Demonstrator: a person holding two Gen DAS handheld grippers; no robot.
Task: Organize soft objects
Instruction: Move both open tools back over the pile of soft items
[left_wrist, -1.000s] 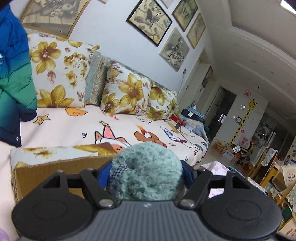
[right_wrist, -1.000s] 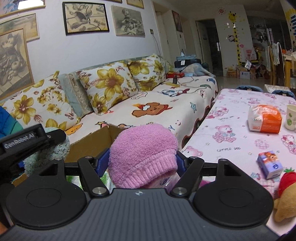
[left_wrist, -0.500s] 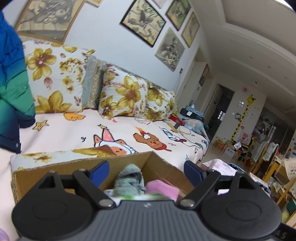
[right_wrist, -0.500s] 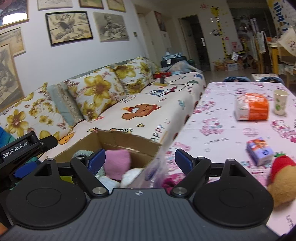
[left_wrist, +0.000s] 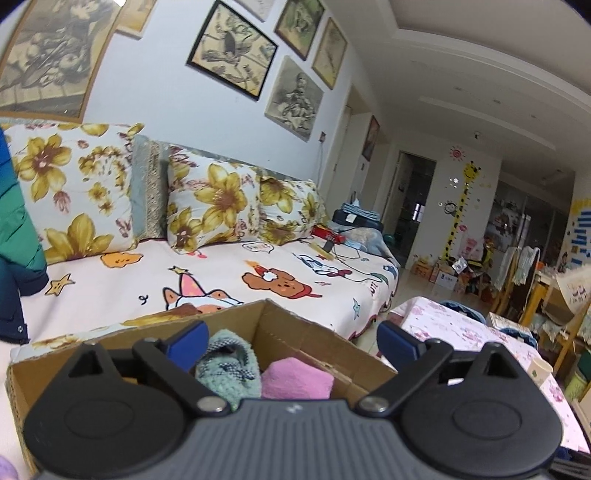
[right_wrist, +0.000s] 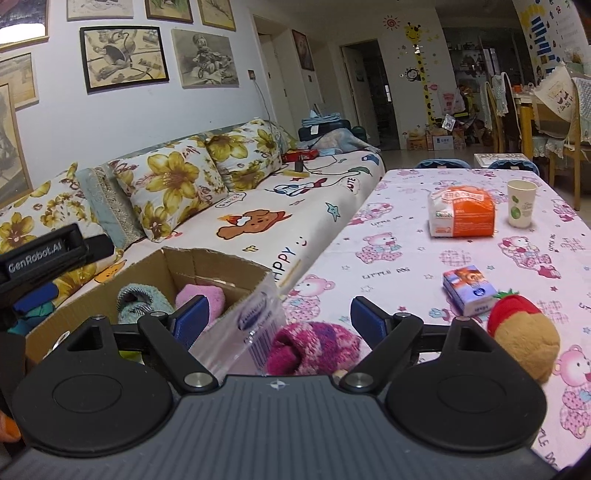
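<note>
Release step — both grippers, left gripper (left_wrist: 290, 341) and right gripper (right_wrist: 280, 312), jaws just opened wide and empty, teal hat (left_wrist: 229, 369) and pink hat (left_wrist: 297, 382) lying in cardboard box (left_wrist: 317, 349) — lift clear before reaching for magenta knit (right_wrist: 314, 349) on table (right_wrist: 406, 258).

Black gripper body (right_wrist: 279, 321) — ribbed grey top, round discs, silver screws, blue-padded jaws.

- The left gripper (left_wrist: 291, 338) is hanging wide open, having just been opening, above the cardboard box (left_wrist: 295, 332).
- A teal knit piece (left_wrist: 229, 363) and a pink one (left_wrist: 297, 382) are lying inside, side by side.
</note>
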